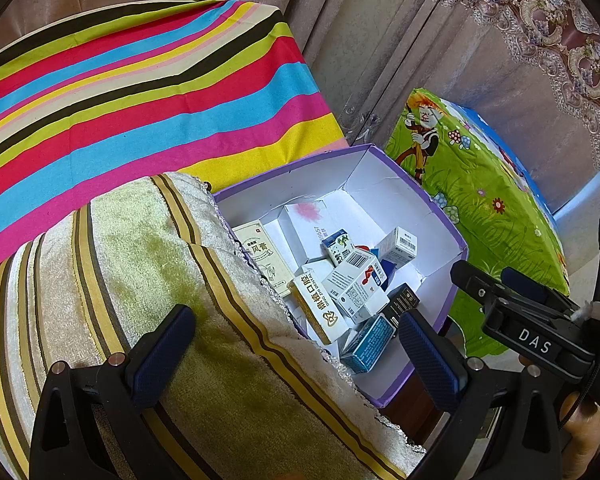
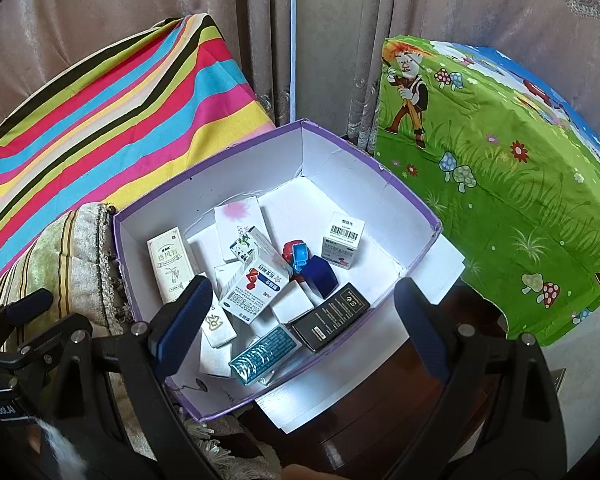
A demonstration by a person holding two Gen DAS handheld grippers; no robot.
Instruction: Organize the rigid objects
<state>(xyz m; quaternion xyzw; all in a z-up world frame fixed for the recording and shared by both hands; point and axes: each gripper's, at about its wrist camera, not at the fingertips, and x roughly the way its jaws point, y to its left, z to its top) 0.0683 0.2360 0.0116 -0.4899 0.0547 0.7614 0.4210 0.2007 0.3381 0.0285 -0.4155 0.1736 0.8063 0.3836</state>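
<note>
Both claws hang wide open and empty above the purple box point(image 2: 404, 200) – right claw point(image 2: 300, 328) over its near edge, left claw point(image 1: 296, 356) at approx 9 o'clock over the striped towel point(image 1: 140, 264). Small cartons point(image 2: 256, 284) lie jumbled inside w/ a black box point(image 2: 332, 316) at 5 o'clock. Prob. light, stiff cardboard, crushable if squeezed hard – pinch across the narrow flat faces; the glossy teal pack point(image 2: 264, 354) may slip.

A rainbow-striped cloth point(image 2: 112, 120) drapes a raised shape at the left, with a green-and-gold striped plush cover point(image 1: 172, 312) (fringed along its edge) in front of it. At the right hangs a bright green cartoon-print cloth point(image 2: 492, 184) with mushrooms and flowers, and beige curtains point(image 2: 320, 40) fall behind everything, above a dark glossy wooden surface point(image 2: 380, 420).
</note>
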